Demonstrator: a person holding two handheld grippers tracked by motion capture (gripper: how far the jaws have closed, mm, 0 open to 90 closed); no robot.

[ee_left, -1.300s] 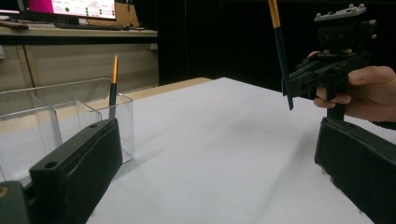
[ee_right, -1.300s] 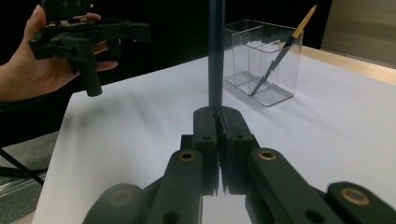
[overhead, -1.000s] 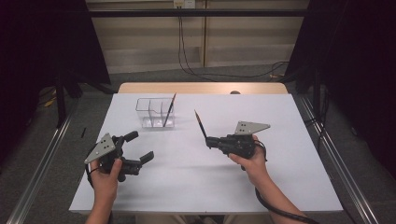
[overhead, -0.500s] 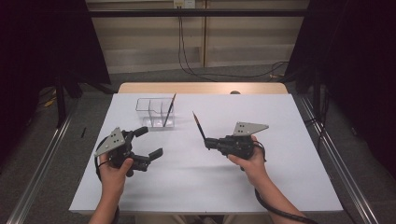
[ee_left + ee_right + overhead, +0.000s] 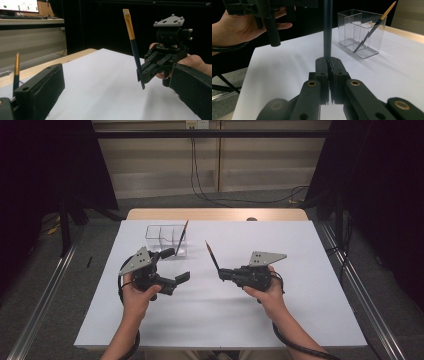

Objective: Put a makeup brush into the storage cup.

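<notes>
Two brushes: one held upright in your right tongs (image 5: 220,274), clamped on the paintbrush (image 5: 212,255) above the counter (image 5: 300,320); left tongs (image 5: 176,265) open, empty. Next, judged: handover or drop into clear organizer (image 5: 165,239).

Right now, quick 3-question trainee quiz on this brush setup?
1. True or false: the right gripper has its jaws shut on a brush.
2. Where is the second brush? A) flat on the white table B) leaning in the clear organizer C) in the left gripper
3. Fill in: the left gripper's jaws stand ____, with nothing between them.

Key: 1 true; 2 B; 3 open.
</notes>
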